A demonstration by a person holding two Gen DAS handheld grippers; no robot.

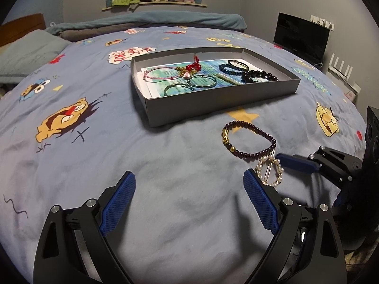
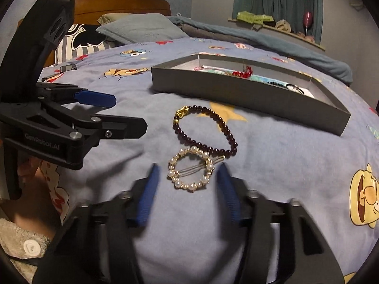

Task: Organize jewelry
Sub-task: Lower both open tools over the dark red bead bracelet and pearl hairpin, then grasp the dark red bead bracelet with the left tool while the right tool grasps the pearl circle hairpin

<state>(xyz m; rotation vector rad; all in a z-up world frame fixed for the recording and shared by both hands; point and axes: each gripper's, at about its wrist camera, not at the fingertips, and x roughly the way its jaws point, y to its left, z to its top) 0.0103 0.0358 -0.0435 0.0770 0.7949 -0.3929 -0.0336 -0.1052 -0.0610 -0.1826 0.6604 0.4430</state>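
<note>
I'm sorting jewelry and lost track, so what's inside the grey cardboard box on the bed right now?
Inside the shallow grey cardboard box, on a printed paper liner: a pink cord bracelet, red bead piece, green bangles, dark braided bracelets and black beads. The near wall hides the front strip.

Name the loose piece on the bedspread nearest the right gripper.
The pearl ring hair clip, lying between the right gripper fingers; the dark beaded bracelet lies beyond it, nearer the box.

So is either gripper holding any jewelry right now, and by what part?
Nothing is held. The left gripper is open over bare bedspread; the right gripper is open around the pearl hair clip, not gripping it.
</note>
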